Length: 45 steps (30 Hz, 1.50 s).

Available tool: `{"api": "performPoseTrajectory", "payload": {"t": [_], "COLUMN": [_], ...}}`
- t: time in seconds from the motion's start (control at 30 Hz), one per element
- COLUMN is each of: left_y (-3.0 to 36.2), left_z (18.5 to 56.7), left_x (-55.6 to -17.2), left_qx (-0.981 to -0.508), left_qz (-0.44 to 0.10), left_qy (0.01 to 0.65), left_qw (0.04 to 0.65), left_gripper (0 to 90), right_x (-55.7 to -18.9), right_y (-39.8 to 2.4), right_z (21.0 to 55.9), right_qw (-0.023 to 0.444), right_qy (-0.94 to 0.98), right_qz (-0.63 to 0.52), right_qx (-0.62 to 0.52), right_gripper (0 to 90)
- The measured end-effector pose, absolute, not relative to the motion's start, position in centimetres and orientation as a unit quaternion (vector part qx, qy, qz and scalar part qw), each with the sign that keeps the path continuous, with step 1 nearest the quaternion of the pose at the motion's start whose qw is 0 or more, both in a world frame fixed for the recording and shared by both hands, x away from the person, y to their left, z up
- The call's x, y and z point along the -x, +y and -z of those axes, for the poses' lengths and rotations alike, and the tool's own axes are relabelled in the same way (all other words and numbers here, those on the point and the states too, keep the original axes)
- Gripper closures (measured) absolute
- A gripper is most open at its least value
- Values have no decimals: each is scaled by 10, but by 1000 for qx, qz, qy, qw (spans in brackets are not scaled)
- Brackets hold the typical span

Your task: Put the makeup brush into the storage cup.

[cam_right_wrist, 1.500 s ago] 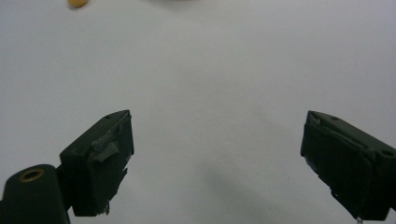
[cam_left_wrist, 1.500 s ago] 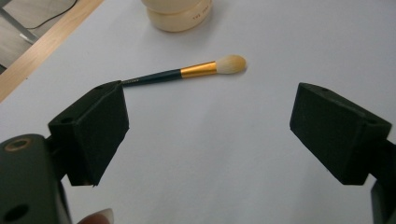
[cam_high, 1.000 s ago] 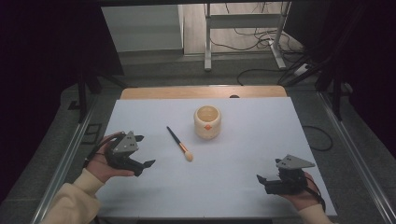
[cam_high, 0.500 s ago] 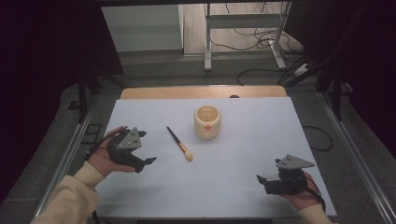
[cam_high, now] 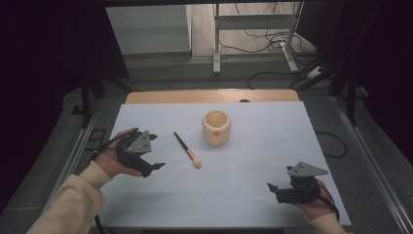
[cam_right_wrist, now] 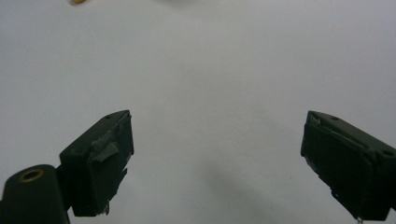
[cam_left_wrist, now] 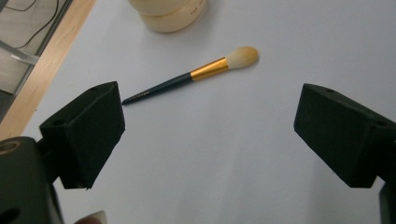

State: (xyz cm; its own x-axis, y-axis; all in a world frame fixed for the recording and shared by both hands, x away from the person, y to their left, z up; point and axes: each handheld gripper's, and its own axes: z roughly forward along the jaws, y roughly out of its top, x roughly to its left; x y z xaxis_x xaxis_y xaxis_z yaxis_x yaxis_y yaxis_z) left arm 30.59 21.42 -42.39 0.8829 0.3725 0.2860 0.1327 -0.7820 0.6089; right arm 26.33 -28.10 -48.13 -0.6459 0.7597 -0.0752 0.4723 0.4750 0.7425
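Over the last second the left gripper has moved up-table from the near edge and turned toward the makeup brush, which now lies just ahead of its widely spread, empty jaws; this reads as an approach to pick the brush up. The brush lies flat, its bristle end nearest the cream ceramic cup. The right gripper has stayed put, low over bare table, jaws spread and empty.

The tongs gape wide above the white tabletop. Beyond them lies a brush (gold band, pale bristles), near a cream pot.
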Motion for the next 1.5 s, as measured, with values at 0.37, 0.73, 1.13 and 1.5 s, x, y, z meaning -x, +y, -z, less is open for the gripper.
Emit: {"api": "performPoseTrajectory", "payload": {"t": [0.37,0.73,1.13,1.5], "left_y": [210,209,204,196], "left_z": [427,422,424,432], "left_x": [-315,-327,-336,-345], "left_qx": [-933,-934,-936,-938], "left_qz": [-183,-203,-211,-214], "left_qy": [121,95,55,13], "left_qw": [286,279,277,271], "left_gripper": [100,99,99,98], "right_x": [-264,-264,-264,-265], "right_y": [-281,-281,-281,-281], "right_z": [482,483,483,484], "right_qw": [201,200,199,198], "right_qy": [836,837,837,839], "right_qz": [-352,-351,-351,-348], "right_qx": [-370,-370,-370,-368], "right_gripper": [98,99,99,99]}}
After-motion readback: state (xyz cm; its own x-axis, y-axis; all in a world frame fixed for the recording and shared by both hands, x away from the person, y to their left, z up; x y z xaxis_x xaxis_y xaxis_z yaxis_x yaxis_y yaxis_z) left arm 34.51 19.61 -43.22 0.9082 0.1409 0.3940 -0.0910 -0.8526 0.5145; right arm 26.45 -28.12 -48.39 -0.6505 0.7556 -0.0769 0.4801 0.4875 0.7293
